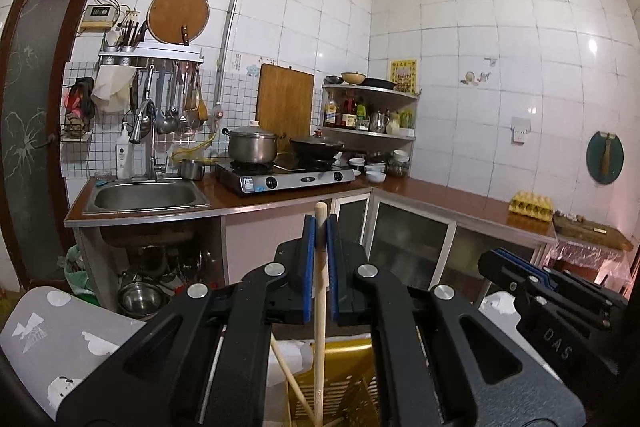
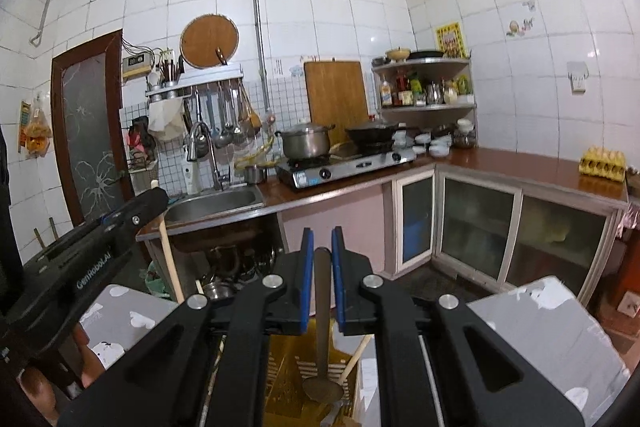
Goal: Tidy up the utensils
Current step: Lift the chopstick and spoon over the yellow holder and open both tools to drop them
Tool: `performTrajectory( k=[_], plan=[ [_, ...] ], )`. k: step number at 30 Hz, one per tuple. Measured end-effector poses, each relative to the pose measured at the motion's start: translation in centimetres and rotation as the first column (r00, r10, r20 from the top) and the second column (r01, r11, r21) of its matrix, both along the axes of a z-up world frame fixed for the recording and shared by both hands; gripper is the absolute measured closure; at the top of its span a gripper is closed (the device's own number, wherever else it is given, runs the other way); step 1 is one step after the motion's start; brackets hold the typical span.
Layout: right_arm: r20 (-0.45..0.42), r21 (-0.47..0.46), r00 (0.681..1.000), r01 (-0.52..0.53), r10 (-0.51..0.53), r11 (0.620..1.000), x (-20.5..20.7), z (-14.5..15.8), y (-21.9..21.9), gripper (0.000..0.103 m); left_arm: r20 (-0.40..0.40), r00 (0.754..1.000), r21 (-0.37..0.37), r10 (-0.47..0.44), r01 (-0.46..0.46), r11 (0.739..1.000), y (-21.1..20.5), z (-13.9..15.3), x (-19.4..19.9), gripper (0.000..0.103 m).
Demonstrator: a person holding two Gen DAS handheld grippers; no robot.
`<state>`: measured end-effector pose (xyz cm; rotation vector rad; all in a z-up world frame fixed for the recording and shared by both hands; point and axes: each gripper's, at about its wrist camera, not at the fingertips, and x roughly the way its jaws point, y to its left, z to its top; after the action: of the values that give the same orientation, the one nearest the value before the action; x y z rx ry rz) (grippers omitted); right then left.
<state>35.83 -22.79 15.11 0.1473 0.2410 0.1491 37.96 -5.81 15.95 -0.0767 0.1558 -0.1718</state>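
Two utensils hang clamped over the yellow slatted plastic basket (image 2: 288,367): left gripper (image 1: 320,231) pinches a light, stiff wooden stick (image 1: 320,307) (near its top), right gripper (image 2: 322,243) a slippery dull-metal ladle (image 2: 322,307) mid-handle.

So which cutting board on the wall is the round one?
The round cutting board sits up high on the rack above the sink. The other board is rectangular and leans behind the stove.

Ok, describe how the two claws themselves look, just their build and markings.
Both are matte black linkage frames with round silver pivot pins and cut-out slots in the arms. The left claw and right claw each end in flat black fingers faced with blue pads. White lettering is printed on the side of each body.
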Motion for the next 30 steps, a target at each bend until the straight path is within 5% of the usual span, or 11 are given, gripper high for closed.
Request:
performTrajectory(
  k=[8,26,28,30],
  plan=[
    [-0.07,-0.065,0.997,-0.022,0.017,0.998,0.3,-3.1,1.0,0.094,-0.021,1.0,0.036,0.014,-0.013,0.999,0.3,-3.1,-0.3,0.098],
    [-0.21,-0.1,0.978,-0.028,0.006,0.995,-1.0,-5.1,0.8,0.092,-0.062,0.998,0.061,-0.021,0.025,0.998,0.9,-4.3,-4.2,0.098],
    [-0.208,-0.102,0.978,-0.021,0.0,0.995,-1.3,-4.8,0.6,0.083,-0.061,0.998,0.068,-0.026,0.031,0.997,0.9,-4.2,-4.6,0.098],
    [-0.192,-0.108,0.981,-0.002,-0.019,0.994,-1.9,-4.3,0.5,0.054,-0.06,0.998,0.079,-0.025,0.029,0.996,0.7,-4.1,-4.9,0.098]
  ],
)
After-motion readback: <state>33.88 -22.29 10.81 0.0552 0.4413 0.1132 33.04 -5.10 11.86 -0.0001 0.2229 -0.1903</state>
